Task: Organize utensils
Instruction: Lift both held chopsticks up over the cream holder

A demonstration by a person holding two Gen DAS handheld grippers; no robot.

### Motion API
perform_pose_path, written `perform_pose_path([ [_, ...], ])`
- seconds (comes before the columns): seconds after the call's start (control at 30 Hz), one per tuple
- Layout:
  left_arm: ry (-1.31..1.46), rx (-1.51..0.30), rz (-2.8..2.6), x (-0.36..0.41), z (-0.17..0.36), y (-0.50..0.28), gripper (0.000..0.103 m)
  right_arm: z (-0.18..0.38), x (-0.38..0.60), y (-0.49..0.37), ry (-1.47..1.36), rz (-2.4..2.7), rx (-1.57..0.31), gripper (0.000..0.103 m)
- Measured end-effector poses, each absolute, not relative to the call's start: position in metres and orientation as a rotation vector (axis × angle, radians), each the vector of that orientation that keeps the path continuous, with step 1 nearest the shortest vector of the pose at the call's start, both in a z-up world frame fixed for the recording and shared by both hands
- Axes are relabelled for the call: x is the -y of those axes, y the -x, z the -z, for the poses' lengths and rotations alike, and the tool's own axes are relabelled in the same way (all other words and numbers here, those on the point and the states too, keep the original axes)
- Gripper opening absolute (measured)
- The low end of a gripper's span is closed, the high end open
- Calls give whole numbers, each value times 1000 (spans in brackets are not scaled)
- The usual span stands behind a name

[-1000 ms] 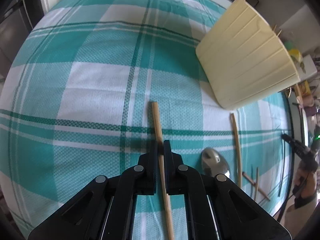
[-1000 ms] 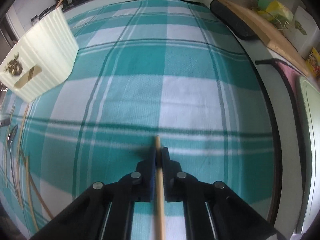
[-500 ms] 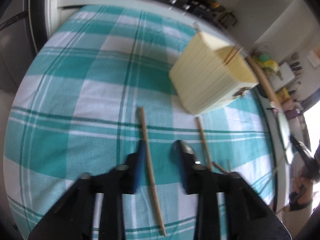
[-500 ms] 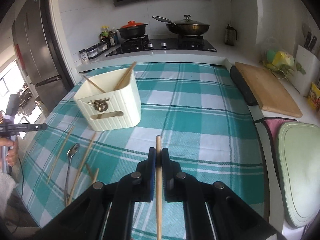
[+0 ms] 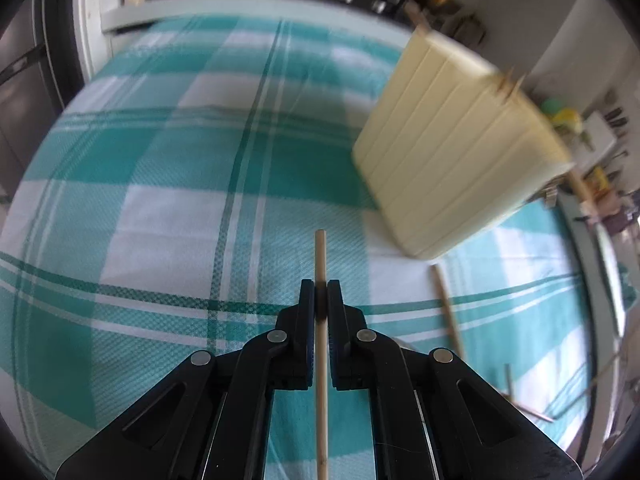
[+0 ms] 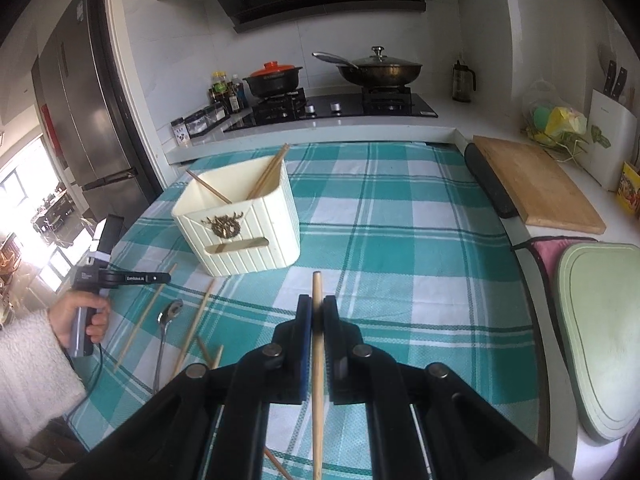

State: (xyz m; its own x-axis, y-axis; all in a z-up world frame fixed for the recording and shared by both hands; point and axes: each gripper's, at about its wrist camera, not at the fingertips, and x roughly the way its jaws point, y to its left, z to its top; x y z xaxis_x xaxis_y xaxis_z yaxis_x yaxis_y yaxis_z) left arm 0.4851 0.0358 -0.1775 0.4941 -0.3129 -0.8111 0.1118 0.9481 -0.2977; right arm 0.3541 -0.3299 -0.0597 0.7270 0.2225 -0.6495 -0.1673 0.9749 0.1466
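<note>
Chopsticks are the thing being sorted, and each gripper has one clamped. The right gripper (image 6: 317,312) is closed on a wooden chopstick (image 6: 317,364) that runs lengthwise between its fingers, tip poking out ahead. The left gripper (image 5: 320,298) is likewise closed on its own chopstick (image 5: 321,356), also lying along the fingers and pointing forward.

The cream ribbed utensil holder (image 6: 248,236) stands on the teal checked tablecloth (image 6: 400,240). From the right gripper it lies ahead and to the left, well apart, with its open top in view. From the left gripper it lies ahead and to the right, nearer, though that view is blurred and shows mostly the side wall (image 5: 452,152). By my judgement the left hand is the closer of the two; either stick would need tipping more upright to drop in through the top.

Counts, as seen from the right wrist: about three chopsticks already lean inside the holder, one on the left side and a pair on the right. Two long chopsticks lie loose on the cloth to the left of the holder, with one metal spoon (image 6: 168,320) between them, and a few shorter wooden sticks just beyond, too cluttered to count surely. Two chopsticks are held, one per gripper.

The person's left hand (image 6: 82,316), in a fluffy white sleeve, grips its handle at the left edge.
</note>
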Motion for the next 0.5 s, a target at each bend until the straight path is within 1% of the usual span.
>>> perform_pose_path([
  [0.13, 266, -831, 362, -52, 115, -442, 4, 34, 324, -342, -92, -242, -656, 6],
  [0.3, 289, -643, 435, -63, 41, -398, 4, -3, 308, -335, -92, -270, -551, 6],
  [0.5, 295, -467, 455, -61, -29, -389, 4, -38, 284, -363, -62, -273, -477, 6],
])
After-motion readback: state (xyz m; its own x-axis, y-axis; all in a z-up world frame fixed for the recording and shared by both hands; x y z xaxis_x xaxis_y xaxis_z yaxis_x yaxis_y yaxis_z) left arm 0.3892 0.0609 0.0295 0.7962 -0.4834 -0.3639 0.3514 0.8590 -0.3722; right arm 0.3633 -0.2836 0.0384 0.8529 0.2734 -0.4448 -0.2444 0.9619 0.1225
